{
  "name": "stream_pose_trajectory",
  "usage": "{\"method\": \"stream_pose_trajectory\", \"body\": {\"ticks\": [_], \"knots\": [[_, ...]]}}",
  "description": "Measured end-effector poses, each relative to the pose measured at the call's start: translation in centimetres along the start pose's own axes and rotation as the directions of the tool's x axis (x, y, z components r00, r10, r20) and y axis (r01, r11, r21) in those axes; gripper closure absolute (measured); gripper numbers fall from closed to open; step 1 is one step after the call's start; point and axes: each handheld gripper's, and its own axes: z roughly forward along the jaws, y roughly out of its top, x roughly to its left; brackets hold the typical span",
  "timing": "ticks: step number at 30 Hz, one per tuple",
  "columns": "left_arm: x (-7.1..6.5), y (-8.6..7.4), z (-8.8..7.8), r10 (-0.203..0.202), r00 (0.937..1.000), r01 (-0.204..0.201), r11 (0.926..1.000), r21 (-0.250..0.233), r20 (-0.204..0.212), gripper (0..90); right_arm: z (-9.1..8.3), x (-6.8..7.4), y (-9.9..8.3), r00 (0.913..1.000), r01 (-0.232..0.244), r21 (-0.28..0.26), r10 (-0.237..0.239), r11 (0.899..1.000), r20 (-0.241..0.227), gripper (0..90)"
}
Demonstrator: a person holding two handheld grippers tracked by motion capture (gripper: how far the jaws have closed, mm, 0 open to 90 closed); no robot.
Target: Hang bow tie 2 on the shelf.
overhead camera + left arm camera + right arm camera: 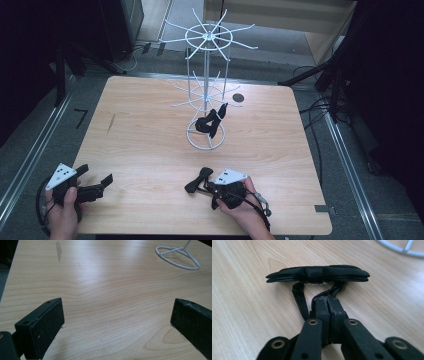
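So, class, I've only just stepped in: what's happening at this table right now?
A person works at a wooden table with a gripper in each hand. The right gripper is shut on the strap of a black bow tie, low over the near edge. The left gripper is open with nothing between its jaws. Another black bow tie hangs low on the white wire rack.

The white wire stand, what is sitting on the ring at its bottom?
A black bow tie leans on the white wire stand's bottom ring. Whether it hangs from a hook or just rests there is unclear. The stand's pole covers part of it.
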Motion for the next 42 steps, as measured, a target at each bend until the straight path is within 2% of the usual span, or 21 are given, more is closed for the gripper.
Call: {"method": "stream_pose_trajectory", "body": {"ticks": [1,6,7,11,13,15,16,17,18,20,25,27,31,32,36,39,42], "knots": [[0.0,0.0,0.0,-0.001,1.0,0.001,1.0,0.001,0.002,0.0,-0.2,0.3,0.2,0.9997,0.015,-0.02,-0.014,1.0,0.019,90.0],[0.0,0.0,0.0,0.0,1.0,0.0,1.0,0.004,0.003,0.0,-0.8,0.5,0.7,0.9984,0.035,-0.065,-0.032,0.997,0.047,90.0],[0.0,0.0,0.0,0.0,1.0,-0.001,1.0,0.005,0.003,0.0,-1.2,0.6,1.0,0.9966,0.052,-0.095,-0.045,0.994,0.068,90.0],[0.0,0.0,0.1,0.004,1.0,-0.004,1.0,0.006,0.002,0.0,-1.7,0.7,1.6,0.9937,0.081,-0.135,-0.069,0.988,0.088,90.0],[0.0,0.0,0.1,0.007,1.0,-0.007,0.9999,0.009,0.001,0.0,-2.3,1.0,2.3,0.9894,0.114,-0.178,-0.095,0.977,0.11,90.0],[0.0,0.0,0.1,0.008,1.0,-0.008,0.9999,0.011,0.003,0.0,-2.5,1.1,2.5,0.9882,0.124,-0.189,-0.104,0.974,0.113,90.0],[0.0,0.0,0.1,0.008,1.0,-0.008,0.9999,0.011,0.003,0.0,-3.0,1.3,2.9,0.9861,0.14,-0.221,-0.115,0.965,0.12,90.0],[0.0,0.0,0.1,0.008,1.0,-0.008,0.9999,0.012,0.003,0.0,-3.1,1.4,3.1,0.9856,0.143,-0.23,-0.117,0.963,0.122,90.0],[0.0,0.0,0.1,0.008,1.0,-0.008,0.9999,0.012,0.003,0.0,-3.3,1.4,3.2,0.9846,0.152,-0.239,-0.126,0.959,0.121,90.0],[0.0,0.1,0.1,0.009,1.0,-0.009,0.9999,0.012,0.003,0.0,-3.3,1.5,3.4,0.9873,0.143,-0.246,-0.121,0.959,0.103,90.0],[0.0,0.0,0.1,0.007,1.0,-0.007,0.9999,0.01,0.004,0.0,-2.6,1.0,3.2,0.9929,0.104,-0.223,-0.087,0.969,0.081,90.0],[0.0,0.1,0.1,0.008,1.0,-0.009,0.9999,0.011,0.004,0.0,-2.6,0.8,3.2,0.9946,0.087,-0.234,-0.071,0.968,0.076,90.0],[0.0,0.1,0.1,0.008,1.0,-0.008,0.9999,0.013,0.004,0.0,-3.1,0.9,3.6,0.9951,0.084,-0.265,-0.067,0.961,0.072,90.0],[0.0,0.1,0.1,0.007,1.0,-0.007,0.9999,0.014,0.002,0.0,-3.4,1.1,3.9,0.9943,0.093,-0.284,-0.075,0.954,0.076,90.0],[-0.1,0.0,0.1,0.01,1.0,-0.01,0.9999,0.011,0.0,0.0,-4.0,1.2,4.8,0.9948,0.094,-0.314,-0.076,0.945,0.068,90.0],[0.0,0.0,0.1,0.008,1.0,-0.008,0.9999,0.011,0.0,0.0,-4.3,1.5,5.7,0.9931,0.113,-0.336,-0.096,0.935,0.068,90.0],[0.0,0.0,0.1,0.008,1.0,-0.008,0.9999,0.011,-0.001,0.0,-4.5,1.7,6.3,0.9906,0.134,-0.341,-0.117,0.93,0.071,90.0]]}}
